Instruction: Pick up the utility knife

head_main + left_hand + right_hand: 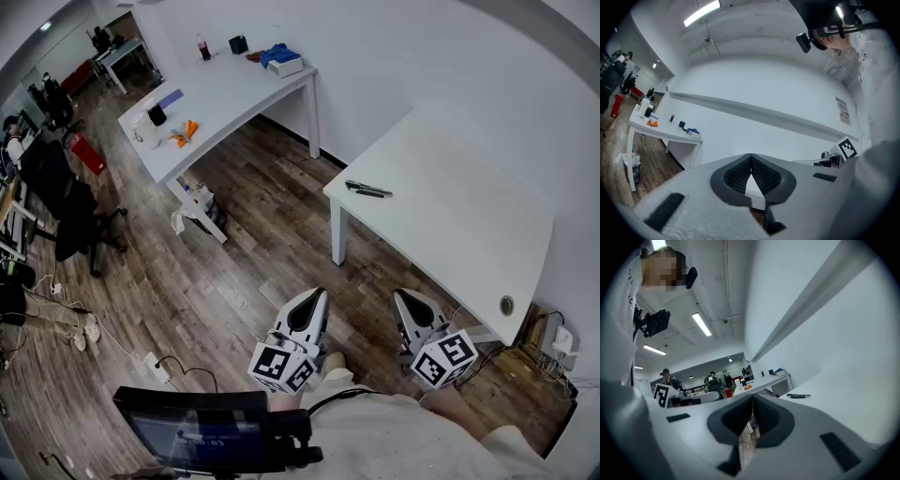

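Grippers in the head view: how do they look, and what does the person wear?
The left gripper and right gripper are white wedge-shaped shells. Each carries a cube with black-and-white square markers. The pads are black and ribbed. The person wears a light cream top, with a black cable across it.

Your right claw [752, 404] has its jaws closed together, tip to tip, and nothing is between them. To the right beyond it, the utility knife [798, 395] lies flat on the white bench [843, 390], well apart from the claw. A second bench [769, 378] carrying small things stands farther back.
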{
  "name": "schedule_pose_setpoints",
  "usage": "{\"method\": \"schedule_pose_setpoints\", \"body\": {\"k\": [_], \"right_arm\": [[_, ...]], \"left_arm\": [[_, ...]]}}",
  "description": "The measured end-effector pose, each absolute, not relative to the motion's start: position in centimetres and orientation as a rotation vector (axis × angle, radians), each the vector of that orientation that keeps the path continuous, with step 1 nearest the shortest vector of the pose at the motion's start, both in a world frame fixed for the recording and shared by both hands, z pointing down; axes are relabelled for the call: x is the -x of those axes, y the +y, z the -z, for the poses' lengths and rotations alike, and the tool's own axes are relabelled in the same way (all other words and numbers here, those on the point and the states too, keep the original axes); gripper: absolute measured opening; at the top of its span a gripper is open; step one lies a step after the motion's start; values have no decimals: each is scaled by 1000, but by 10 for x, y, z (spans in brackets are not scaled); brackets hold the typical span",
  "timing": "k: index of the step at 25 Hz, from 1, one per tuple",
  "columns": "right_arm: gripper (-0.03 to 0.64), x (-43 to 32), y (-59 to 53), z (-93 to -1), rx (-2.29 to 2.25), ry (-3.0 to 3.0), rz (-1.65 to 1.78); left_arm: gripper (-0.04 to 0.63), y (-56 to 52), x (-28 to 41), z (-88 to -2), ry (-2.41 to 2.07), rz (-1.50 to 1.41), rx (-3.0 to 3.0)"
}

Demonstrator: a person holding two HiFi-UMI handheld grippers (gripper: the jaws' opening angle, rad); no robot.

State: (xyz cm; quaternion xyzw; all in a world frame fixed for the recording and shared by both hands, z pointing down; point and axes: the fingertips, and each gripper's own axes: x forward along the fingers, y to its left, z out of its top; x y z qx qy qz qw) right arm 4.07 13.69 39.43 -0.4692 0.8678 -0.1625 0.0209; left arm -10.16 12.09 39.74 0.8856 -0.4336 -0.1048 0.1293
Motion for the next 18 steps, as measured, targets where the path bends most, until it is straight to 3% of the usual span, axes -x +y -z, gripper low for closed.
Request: {"method": "schedule_pose_setpoints", "body": {"k": [18], "right_arm": [[8, -43, 78, -414, 1477, 2657, 574]], "left_arm": [[8, 61, 84, -414, -1176, 273, -2586]]}}
